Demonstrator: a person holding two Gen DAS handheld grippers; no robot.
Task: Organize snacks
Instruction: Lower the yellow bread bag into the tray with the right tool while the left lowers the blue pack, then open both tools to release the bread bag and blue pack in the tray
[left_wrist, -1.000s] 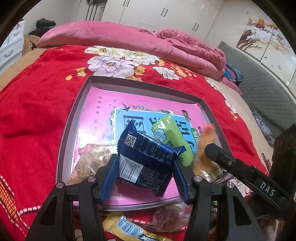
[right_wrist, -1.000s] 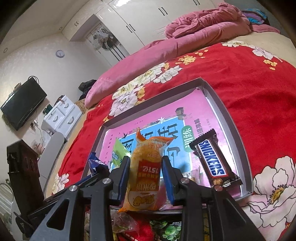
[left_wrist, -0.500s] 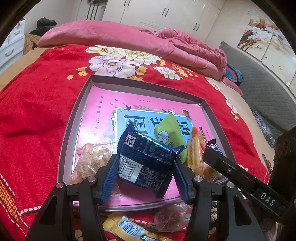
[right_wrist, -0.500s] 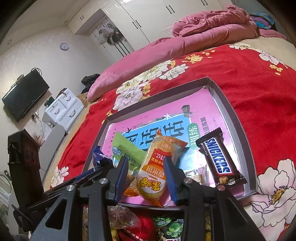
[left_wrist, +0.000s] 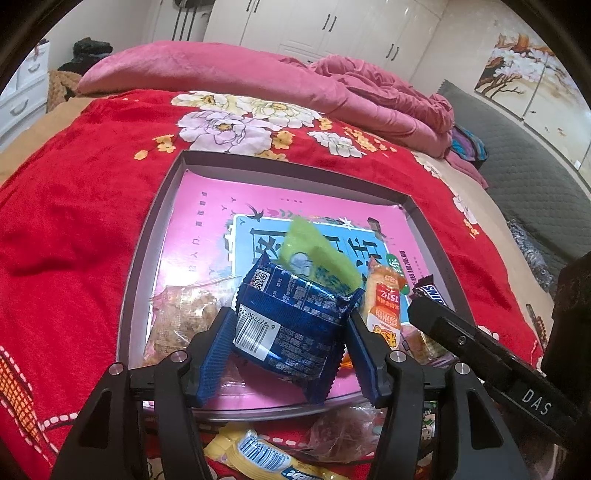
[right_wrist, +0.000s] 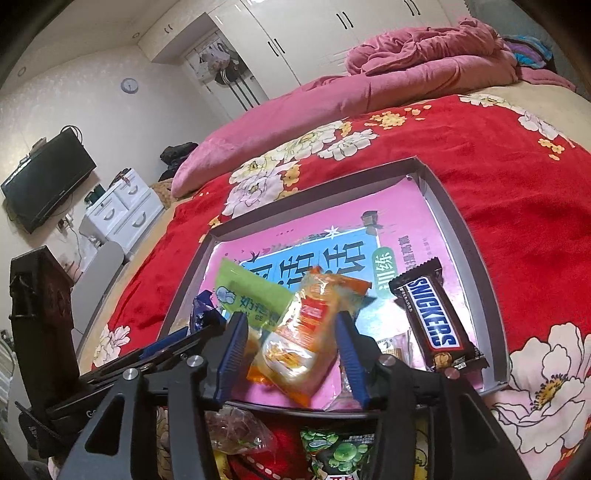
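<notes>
A grey-rimmed tray (left_wrist: 155, 236) with a pink printed bottom lies on the red floral blanket. My left gripper (left_wrist: 290, 332) is shut on a blue snack pack (left_wrist: 291, 325), held tilted over the tray's near edge. My right gripper (right_wrist: 291, 332) has its jaws opening. An orange snack pack (right_wrist: 306, 332) lies slanted between them on the tray (right_wrist: 476, 258), with a gap to the pads. A green pack (right_wrist: 251, 291) rests behind it and a Snickers bar (right_wrist: 432, 317) to its right. A clear bag of brown snacks (left_wrist: 181, 317) sits in the tray's near left corner.
Loose snacks lie on the blanket in front of the tray: a yellow pack (left_wrist: 255, 454), a clear bag (left_wrist: 343, 428) and a green pea pack (right_wrist: 340, 450). A pink quilt (left_wrist: 221, 70) is heaped behind. A small packet (right_wrist: 397, 343) lies beside the Snickers.
My right jaws have spread and the orange pack has tipped from upright down onto the tray. The left gripper keeps the blue pack where it was.
</notes>
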